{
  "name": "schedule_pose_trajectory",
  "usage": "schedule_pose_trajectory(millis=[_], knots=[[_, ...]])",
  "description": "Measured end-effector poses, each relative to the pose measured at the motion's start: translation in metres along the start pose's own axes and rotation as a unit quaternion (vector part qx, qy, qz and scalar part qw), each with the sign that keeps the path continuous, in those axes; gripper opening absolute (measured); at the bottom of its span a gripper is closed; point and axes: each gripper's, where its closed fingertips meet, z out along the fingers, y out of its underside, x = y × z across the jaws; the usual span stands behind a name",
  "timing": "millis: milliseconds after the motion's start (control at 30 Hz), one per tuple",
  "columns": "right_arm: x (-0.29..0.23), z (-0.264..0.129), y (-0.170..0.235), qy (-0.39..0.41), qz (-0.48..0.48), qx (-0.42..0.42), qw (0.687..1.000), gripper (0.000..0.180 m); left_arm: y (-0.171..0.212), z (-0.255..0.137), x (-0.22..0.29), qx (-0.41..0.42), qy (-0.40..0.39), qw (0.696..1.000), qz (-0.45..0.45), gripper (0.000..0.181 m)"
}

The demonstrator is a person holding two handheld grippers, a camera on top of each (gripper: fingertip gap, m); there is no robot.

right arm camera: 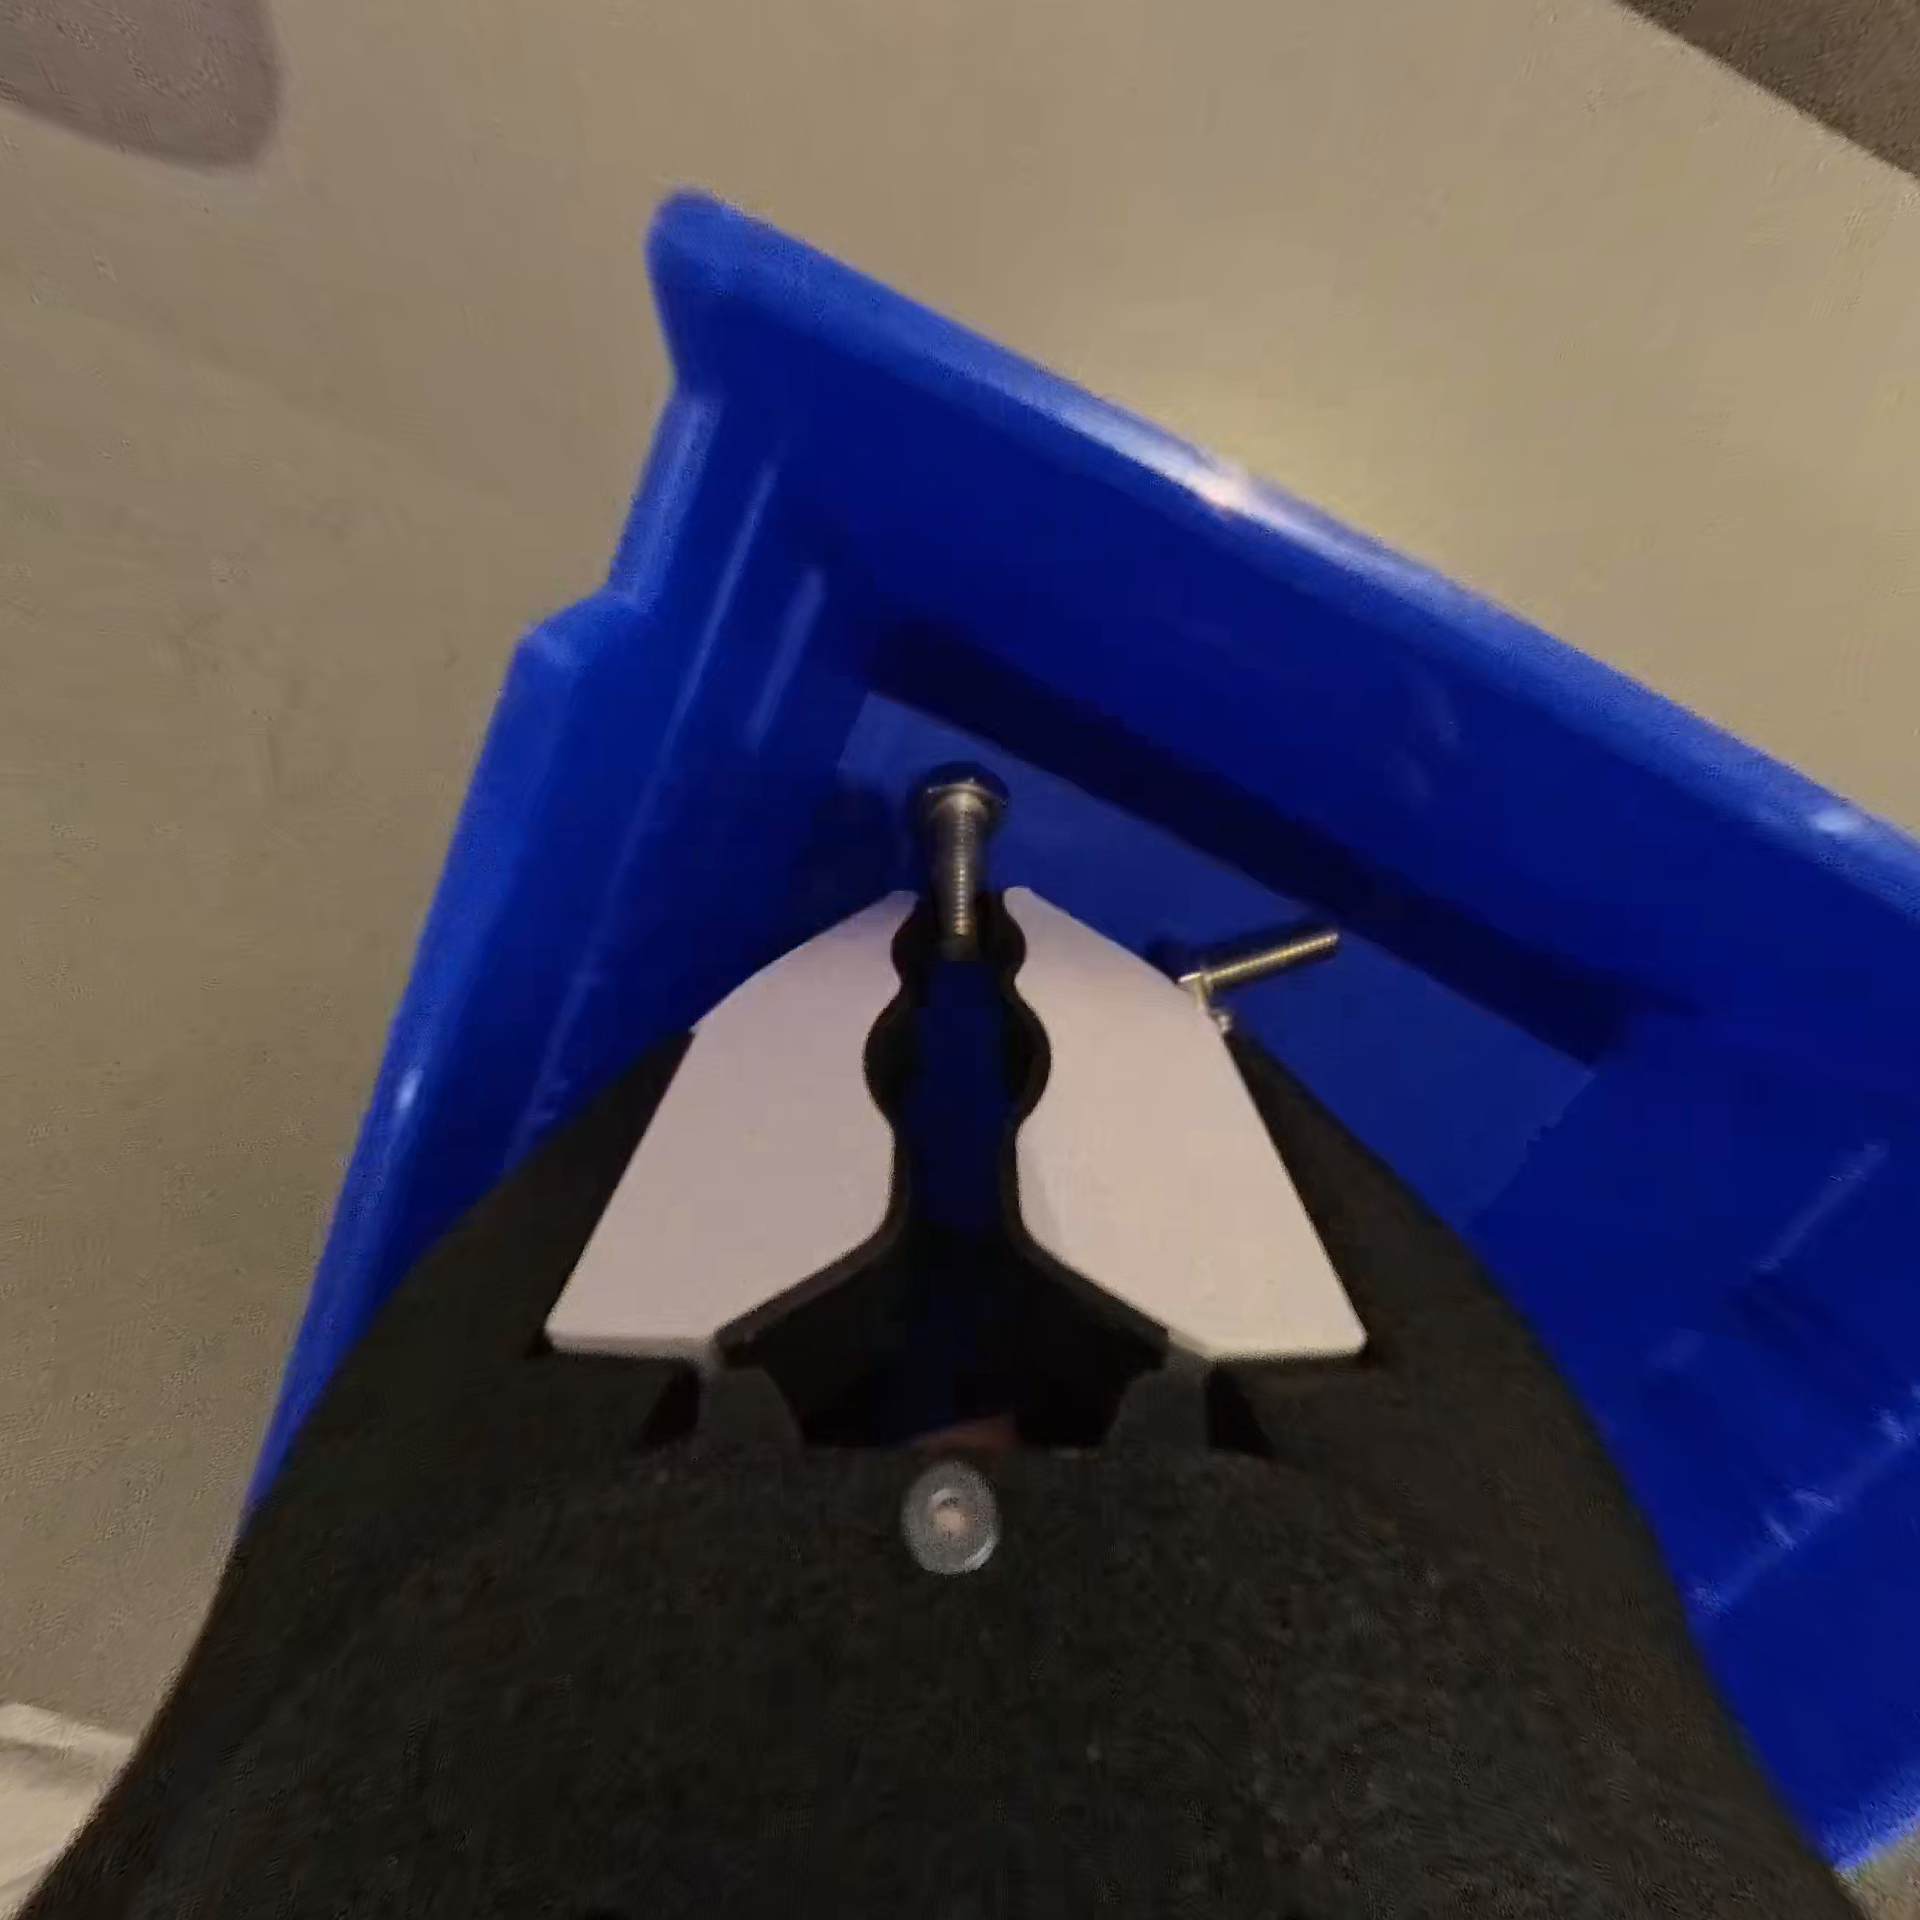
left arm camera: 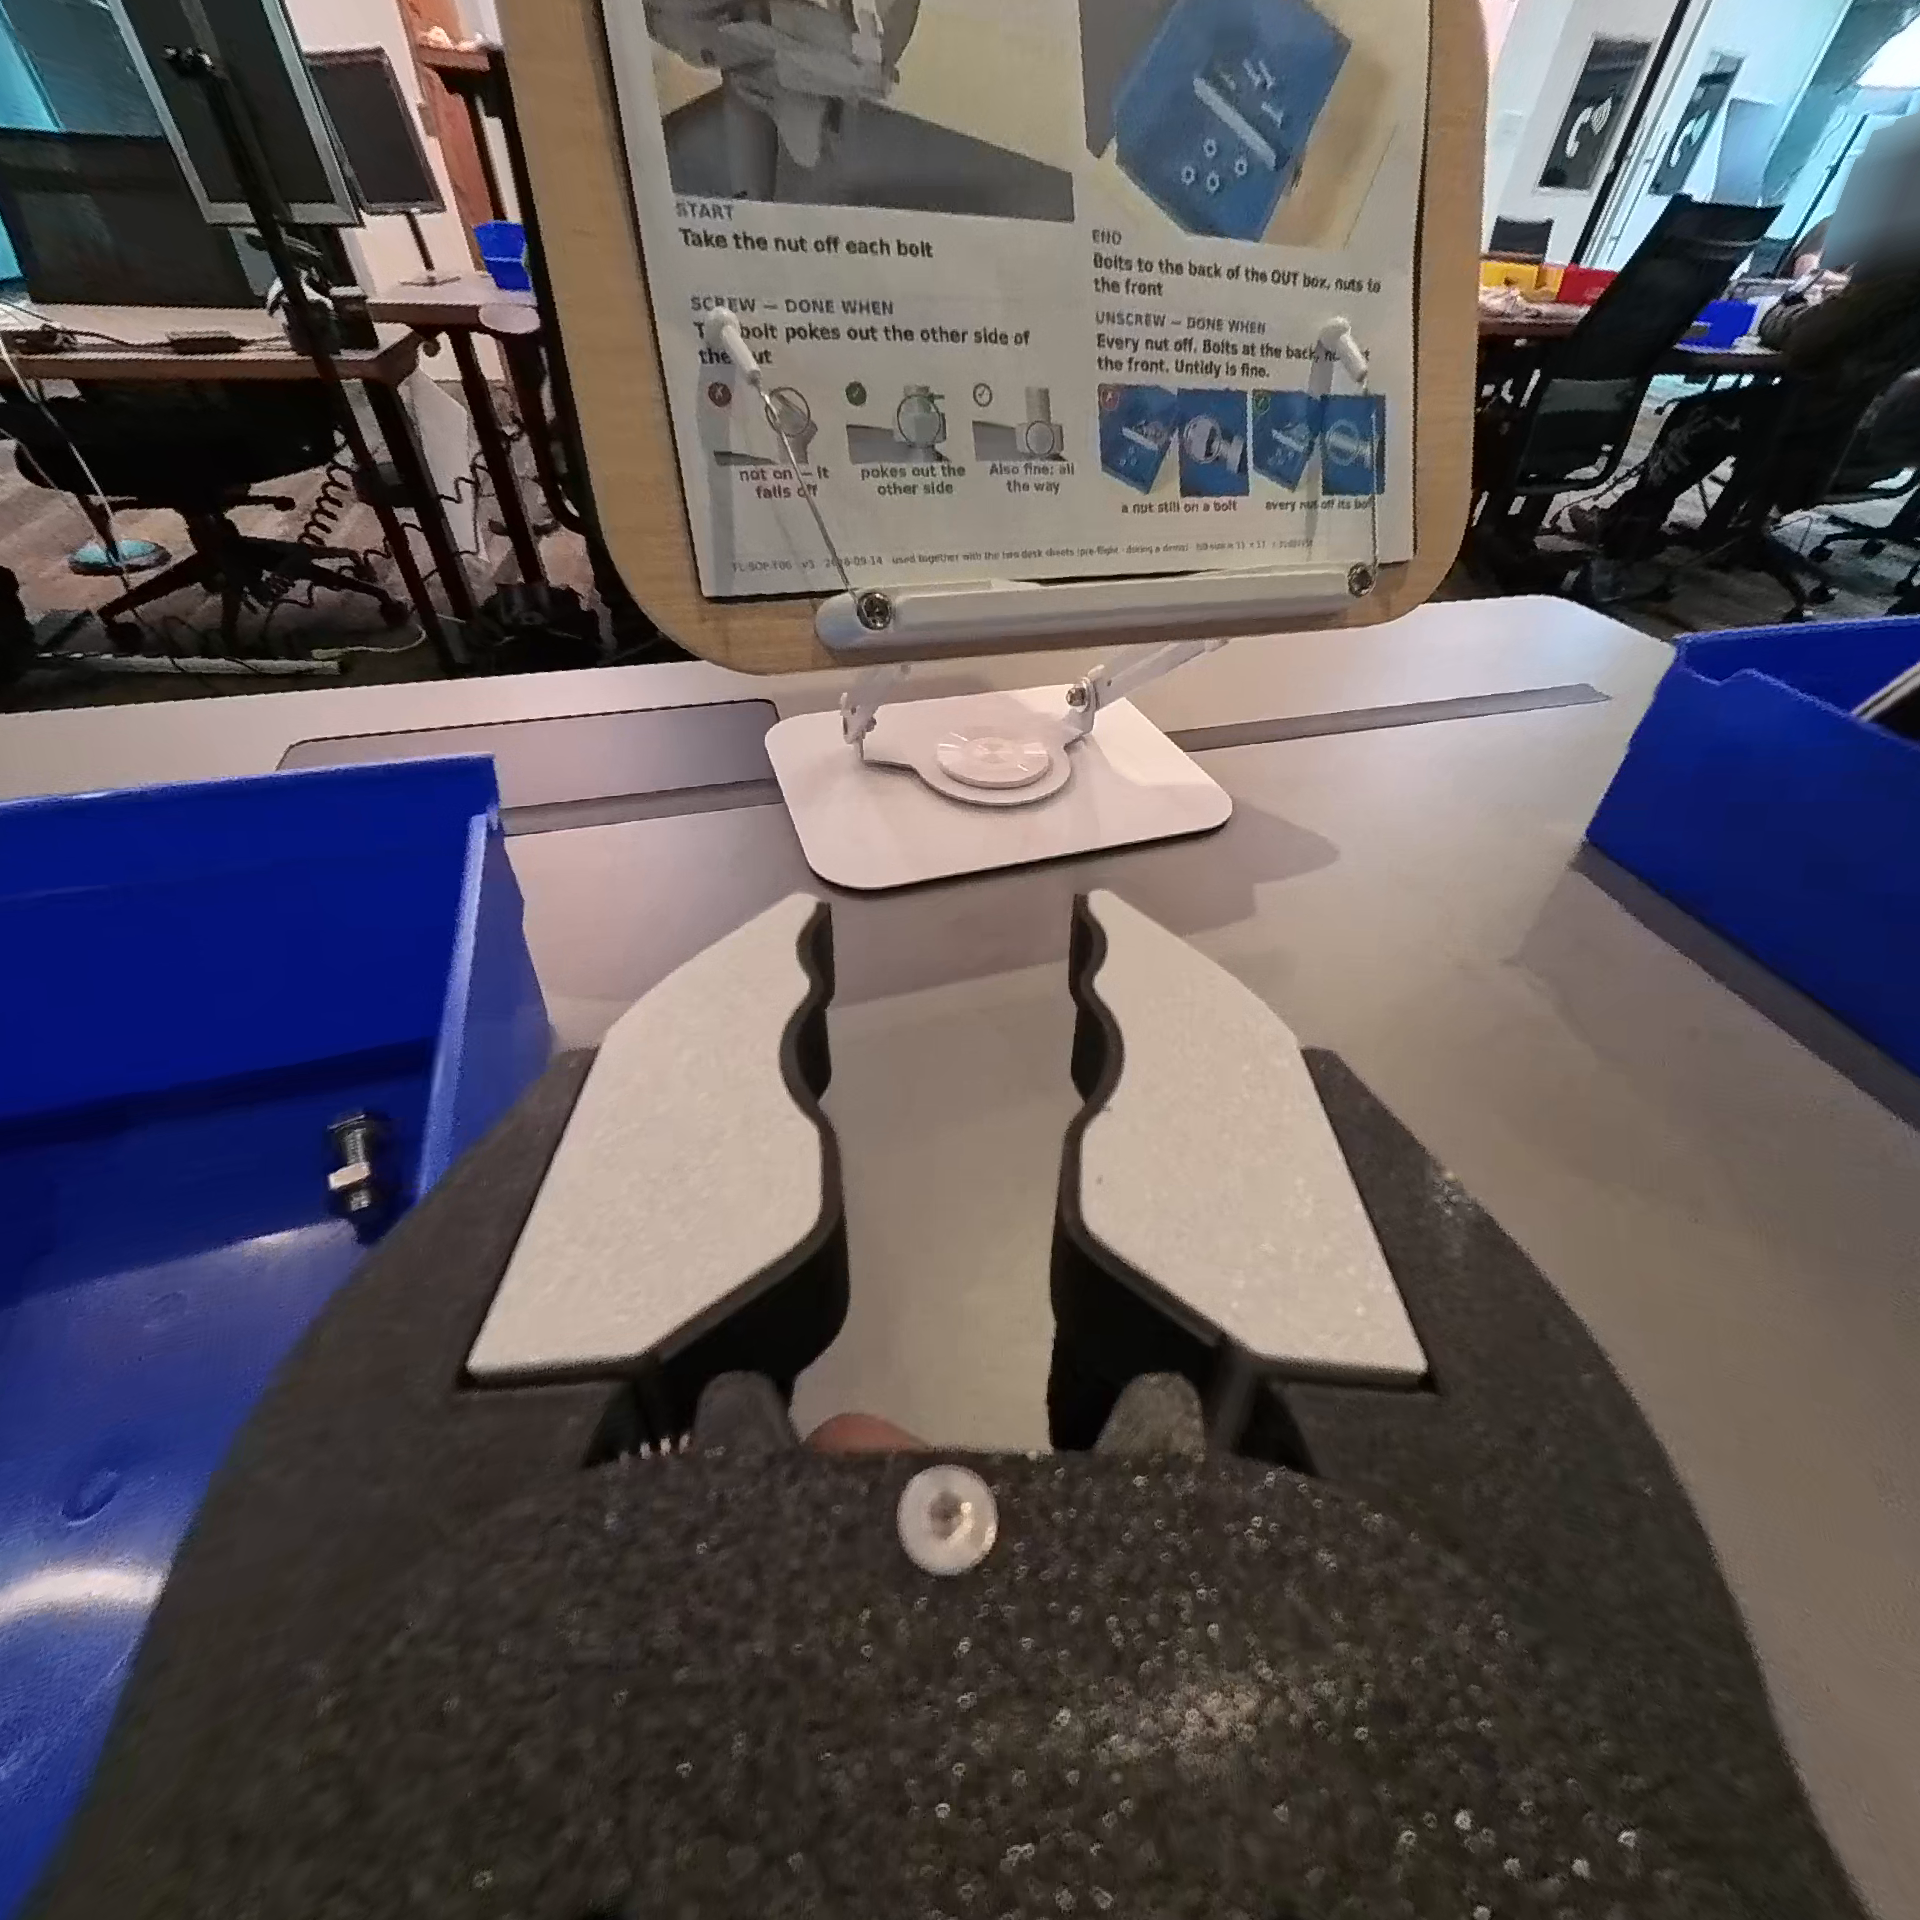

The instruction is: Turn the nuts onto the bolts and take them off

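In the right wrist view my right gripper (right arm camera: 961, 914) reaches down into a blue bin (right arm camera: 1143, 488). Its jaws are nearly together on the threaded end of a silver bolt (right arm camera: 958, 862), whose head points away toward the bin's corner. A second bare bolt (right arm camera: 1262, 961) lies on the bin floor just right of the right finger. In the left wrist view my left gripper (left arm camera: 951, 935) is open and empty above the grey table (left arm camera: 1403, 1091). A bolt with a nut on it (left arm camera: 353, 1164) lies in the blue bin (left arm camera: 260, 935) to its left.
A wooden stand holding an instruction sheet (left arm camera: 987, 312) sits on a white base (left arm camera: 1122, 810) straight ahead of the left gripper. Another blue bin (left arm camera: 1766, 821) stands at the right. Desks, chairs and monitors lie beyond the table's far edge. Spacing between my two grippers at the tips: around 45 cm.
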Motion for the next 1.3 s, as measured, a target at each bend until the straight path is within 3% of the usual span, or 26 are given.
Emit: schedule_pose_trajectory(millis=[200,300,400,500,600,667,733,867,1000,1133,1233,1300], knots=[[0.011,0.015,0.001,0.015,0.004,-0.019,1.000,0.011,0.004,0.002,0.002,-0.010,0.002,1.000,0.002,0.045],[0.010,0.021,0.018,0.004,0.006,-0.064,0.998,0.034,0.005,0.003,0.002,-0.012,0.002,1.000,0.005,0.045],[0.012,0.011,0.020,0.018,0.000,-0.051,0.999,0.039,0.006,0.004,0.003,-0.015,0.003,1.000,0.006,0.045],[0.011,-0.043,-0.005,0.077,-0.010,0.075,0.994,0.043,0.007,0.004,0.004,-0.016,0.004,1.000,0.006,0.045],[-0.044,-0.124,-0.024,0.106,-0.056,0.276,0.954,0.045,0.007,0.005,0.005,-0.018,0.005,1.000,0.006,0.045],[-0.110,-0.160,-0.017,0.074,-0.098,0.386,0.914,0.049,0.009,0.005,0.006,-0.021,0.006,1.000,0.005,0.045],[-0.181,-0.174,0.001,-0.007,-0.122,0.462,0.878,0.046,0.010,0.006,0.007,-0.024,0.007,1.000,0.006,0.045],[-0.293,-0.127,0.040,-0.183,-0.145,0.480,0.846,0.048,0.015,0.008,0.009,-0.033,0.010,0.999,0.009,0.045],[-0.330,-0.057,0.052,-0.175,-0.191,0.465,0.847,0.047,0.022,0.011,0.016,-0.056,0.032,0.998,0.012,0.045],[-0.337,-0.062,0.052,-0.160,-0.214,0.482,0.834,0.043,0.025,0.005,0.043,-0.088,0.110,0.990,0.009,0.045],[-0.335,-0.053,0.060,-0.176,-0.214,0.457,0.845,0.044,0.009,-0.029,0.060,-0.100,0.190,0.975,0.048,0.048],[-0.331,-0.052,0.063,-0.183,-0.213,0.450,0.848,0.044,-0.002,-0.057,0.046,-0.122,0.201,0.966,0.104,0.049]])
